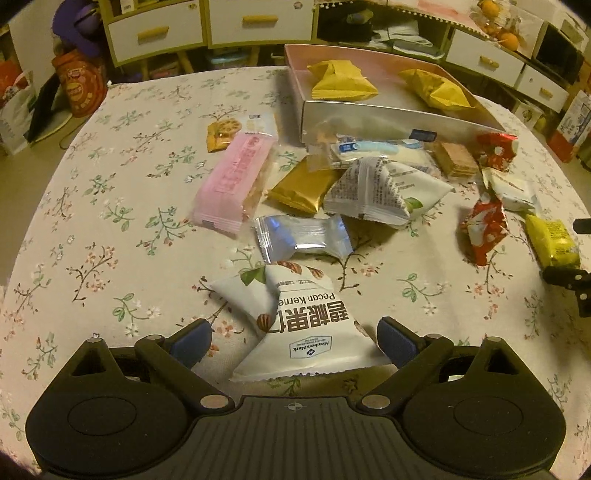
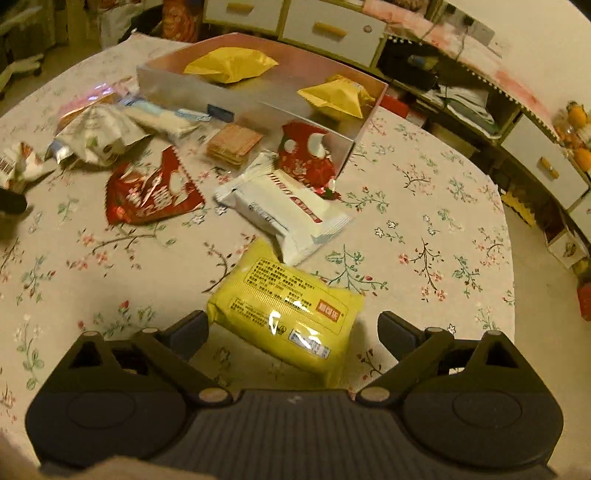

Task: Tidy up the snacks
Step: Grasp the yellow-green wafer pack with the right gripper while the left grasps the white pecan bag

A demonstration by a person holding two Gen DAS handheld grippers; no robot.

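Observation:
In the left wrist view, my left gripper point(image 1: 295, 341) is open low over the floral tablecloth, and a white pecan kernel packet point(image 1: 310, 332) lies between its fingers with a gap on the left side. In the right wrist view, my right gripper point(image 2: 291, 332) is open around a yellow snack packet point(image 2: 288, 310) that lies flat on the cloth, neither pad pressing it. A pink and silver box point(image 1: 369, 118) point(image 2: 221, 99) stands at the far side and holds two yellow packets point(image 1: 340, 81) point(image 2: 231, 64).
Loose snacks lie in front of the box: a pink bar point(image 1: 232, 181), a gold packet point(image 1: 299, 188), a silver packet point(image 1: 303, 236), red wrappers point(image 2: 151, 192) and a white packet point(image 2: 284, 206). Drawer cabinets point(image 1: 155, 29) stand beyond the table edge.

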